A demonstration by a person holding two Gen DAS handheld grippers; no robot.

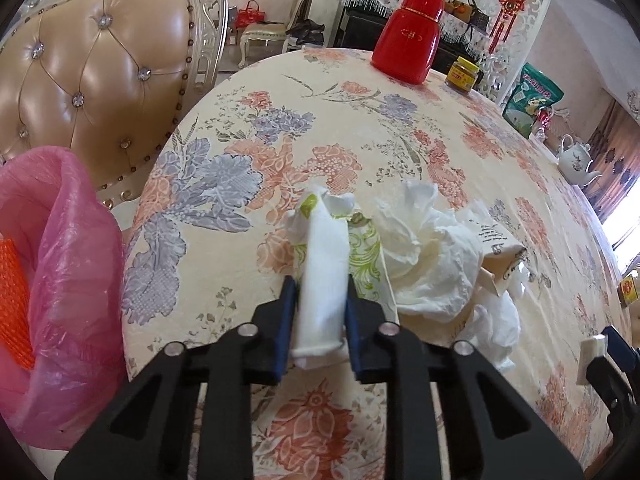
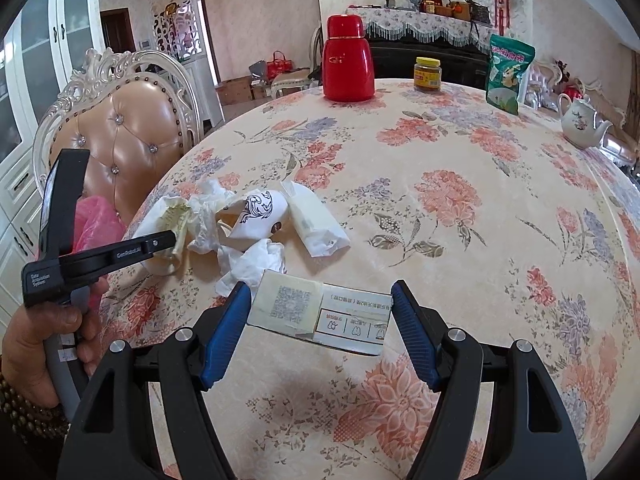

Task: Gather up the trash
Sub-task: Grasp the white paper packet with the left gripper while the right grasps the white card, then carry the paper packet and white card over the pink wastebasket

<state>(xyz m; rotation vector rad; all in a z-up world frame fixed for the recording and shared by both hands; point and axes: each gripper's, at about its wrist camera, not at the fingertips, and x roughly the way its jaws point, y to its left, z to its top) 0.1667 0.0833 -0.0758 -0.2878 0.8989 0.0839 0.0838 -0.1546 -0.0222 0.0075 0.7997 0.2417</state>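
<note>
My left gripper (image 1: 320, 286) is shut on a white packet with a green leaf print (image 1: 324, 256), at the left end of a trash pile on the floral table. Crumpled white tissues (image 1: 424, 256) lie just right of it. From the right wrist view, the same gripper (image 2: 170, 246) reaches into the pile, held by a person's hand (image 2: 48, 344). The pile there also holds a squashed paper cup with black print (image 2: 260, 216) and a white wrapper (image 2: 316, 224). My right gripper (image 2: 320, 292) is shut on a flat white box with a QR code (image 2: 316, 312), lifted just above the cloth.
A pink plastic bag (image 1: 60, 280) hangs open off the table's left edge beside a padded chair (image 1: 92, 80). At the far side stand a red flask (image 2: 348, 64), a yellow-lidded jar (image 2: 428, 74), a green pouch (image 2: 508, 76) and a white teapot (image 2: 582, 122).
</note>
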